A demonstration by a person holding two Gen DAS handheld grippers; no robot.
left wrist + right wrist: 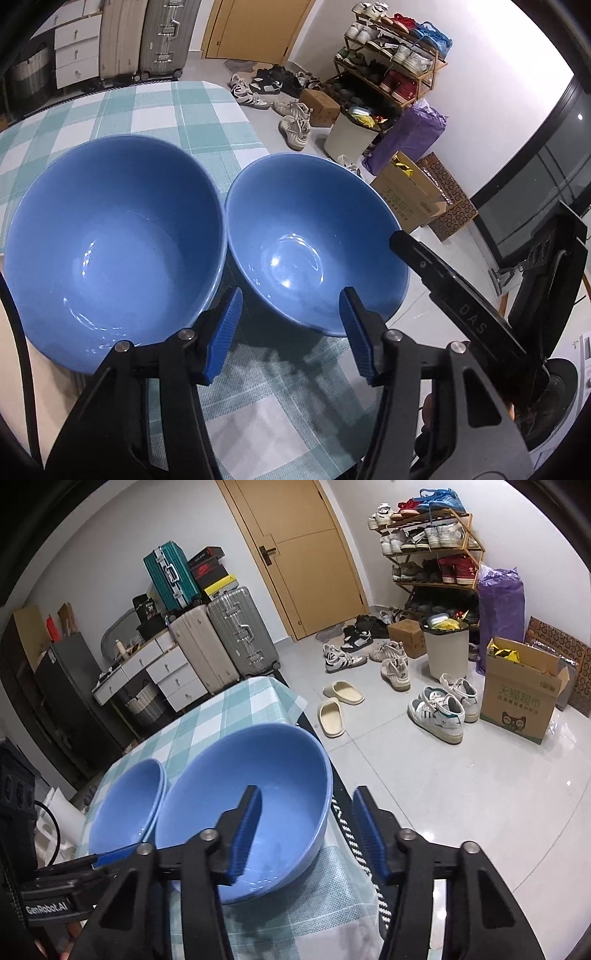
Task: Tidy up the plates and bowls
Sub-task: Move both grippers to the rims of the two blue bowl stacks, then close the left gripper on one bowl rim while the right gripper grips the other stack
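Observation:
Two blue bowls stand side by side on a table with a green-and-white checked cloth (177, 110). In the left wrist view the left bowl (110, 243) looks larger and the right bowl (314, 251) sits near the table's right edge. My left gripper (291, 332) is open and empty, its fingers at the near rim of the right bowl. In the right wrist view the left bowl (125, 808) looks like two nested bowls. My right gripper (304, 834) is open and empty; its left finger (245, 834) is over the right bowl (251, 805) and its right finger hangs past the table edge.
The right gripper's body (461, 306) shows beside the right bowl. Off the table lie a tiled floor with scattered shoes (436, 709), a cardboard box (521, 698), a bin (445, 646), a shoe rack (432, 550), suitcases (221, 642) and a white drawer unit (162, 672).

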